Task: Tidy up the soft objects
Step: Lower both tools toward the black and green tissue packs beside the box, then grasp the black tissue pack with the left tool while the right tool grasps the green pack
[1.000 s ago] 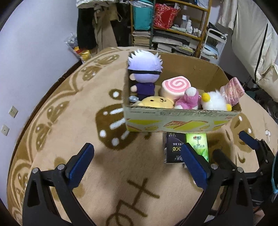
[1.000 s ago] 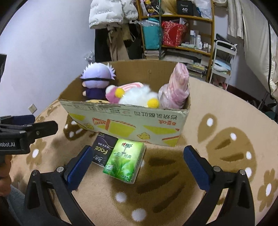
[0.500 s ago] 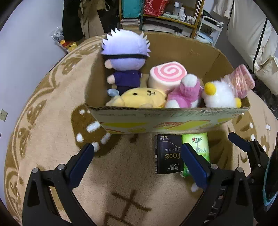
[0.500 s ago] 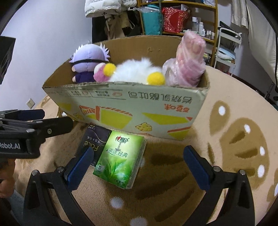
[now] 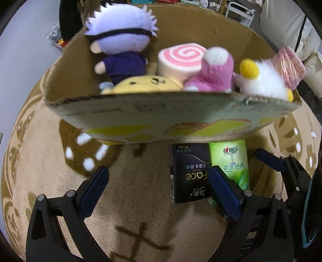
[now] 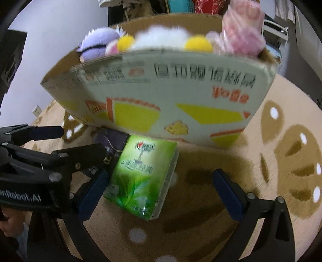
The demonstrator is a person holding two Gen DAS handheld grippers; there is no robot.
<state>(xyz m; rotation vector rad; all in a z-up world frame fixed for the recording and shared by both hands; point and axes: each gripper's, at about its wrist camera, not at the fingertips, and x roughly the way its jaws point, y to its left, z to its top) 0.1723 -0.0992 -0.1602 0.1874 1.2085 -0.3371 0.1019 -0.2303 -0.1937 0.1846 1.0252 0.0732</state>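
A cardboard box [image 5: 157,119] [image 6: 181,88] on the rug holds several plush toys: a purple-haired doll [image 5: 120,38], a pink swirl roll [image 5: 182,58], a yellow plush [image 5: 149,84], a pink plush [image 5: 213,70], a white chick [image 5: 259,80] and a pink wrapped bundle [image 6: 241,28]. A black tissue pack [image 5: 189,173] and a green tissue pack [image 5: 231,161] [image 6: 140,177] lie side by side in front of the box. My left gripper [image 5: 157,193] is open, its right finger over the black pack's edge. My right gripper [image 6: 161,191] is open, straddling the green pack.
A tan rug with brown patterns [image 5: 50,161] [image 6: 281,161] covers the floor. The left gripper's body [image 6: 40,159] shows at the left of the right wrist view. Shelves with clutter [image 6: 201,6] and a white rack [image 5: 239,10] stand behind the box.
Both grippers have moved forward and down toward the tissue packs and the box. The box and packs now fill more of both views. Both grippers stay open.
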